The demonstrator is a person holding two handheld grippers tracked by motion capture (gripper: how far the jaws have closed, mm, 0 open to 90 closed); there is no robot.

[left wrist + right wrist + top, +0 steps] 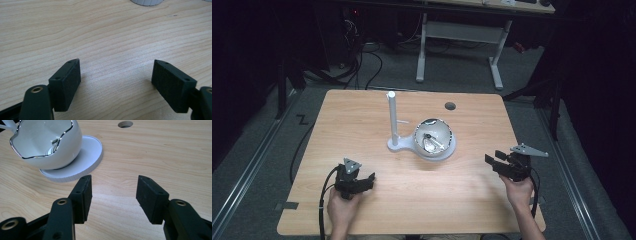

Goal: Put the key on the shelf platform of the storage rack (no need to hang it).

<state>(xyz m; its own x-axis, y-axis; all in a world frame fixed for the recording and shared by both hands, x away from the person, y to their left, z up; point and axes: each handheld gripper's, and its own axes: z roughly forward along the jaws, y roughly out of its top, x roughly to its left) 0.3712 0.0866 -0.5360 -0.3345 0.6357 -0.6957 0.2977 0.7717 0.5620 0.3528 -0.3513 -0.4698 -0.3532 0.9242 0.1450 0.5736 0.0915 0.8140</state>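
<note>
A: Report the work surface and what stands on it.

B: The wooden table (412, 200) carries one assembly near its middle: a white stand (422, 147) with a flat round base (87, 157), a white upright post (392, 117) rising at the base's left end, and a white bowl (47, 145) with a wavy chrome rim seated on the base's right part. Something metallic lies inside the bowl; I cannot tell what it is. A round cable hole (450, 106) sits in the table top beyond the bowl.

A: Position of your left gripper?

B: My left gripper (354, 181) is at the near left of the table, well apart from the stand. In the left gripper view the jaws stand wide, with bare wood between the pads (68, 82). The edge of the white base shows at the top of that view.

A: And the right?

B: My right gripper (507, 166) is at the near right, close to the table's right edge, jaws pointing toward the bowl. In the right gripper view they stand wide, with nothing between them, and the bowl sits just beyond the left jaw, not touching it.
</note>
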